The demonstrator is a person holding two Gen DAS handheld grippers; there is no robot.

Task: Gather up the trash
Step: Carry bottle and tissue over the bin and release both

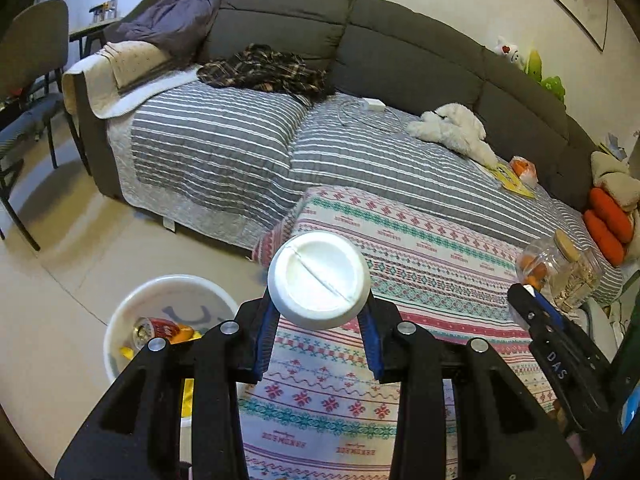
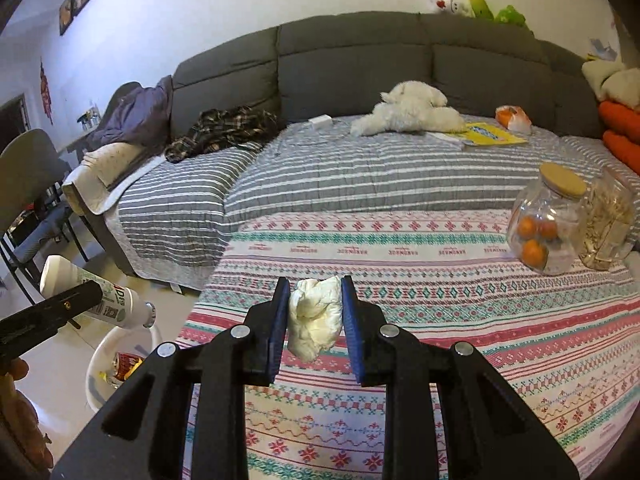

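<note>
My left gripper (image 1: pixel 319 312) is shut on a white plastic bottle (image 1: pixel 319 279), whose round bottom faces the camera. In the right wrist view the same bottle (image 2: pixel 96 294) shows its printed label and is held above a white bin (image 2: pixel 98 376). The bin (image 1: pixel 120 328) stands on the floor left of the patterned table and holds a red can (image 1: pixel 160 328) and yellow scraps. My right gripper (image 2: pixel 314 316) is shut on a crumpled white tissue (image 2: pixel 314 316) above the patterned tablecloth (image 2: pixel 440 320). The right gripper also shows at the right edge of the left wrist view (image 1: pixel 536 304).
A clear jar with oranges and a cork lid (image 2: pixel 546 224) and a second jar (image 2: pixel 608 224) stand on the table's right side. Behind is a grey sofa (image 2: pixel 360 56) with a striped cover, a white plush toy (image 2: pixel 408 108), clothes and a yellow book. Chairs (image 1: pixel 28 80) stand at left.
</note>
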